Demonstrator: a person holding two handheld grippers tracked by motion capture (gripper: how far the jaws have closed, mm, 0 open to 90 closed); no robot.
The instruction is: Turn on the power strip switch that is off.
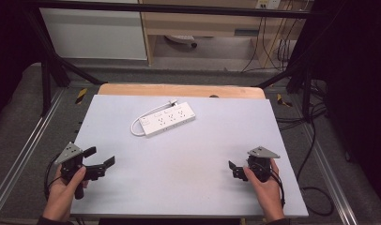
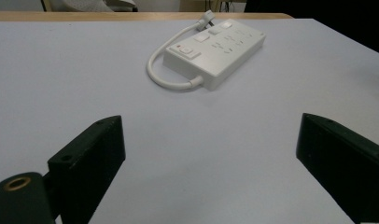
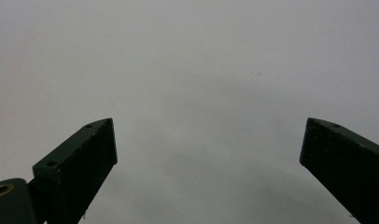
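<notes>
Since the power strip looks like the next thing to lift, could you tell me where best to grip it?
Grip the power strip across its narrow width, mid-body, from above with the open left tongs. It lies flat and diagonal, so its long sides are free, while its cable loops off the near-left end.

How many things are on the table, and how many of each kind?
White power strip: 1
Black tongs, left tongs and right tongs: 2
Total: 3

White power strip (image 1: 167, 120) on grey table (image 1: 193, 187)
</notes>
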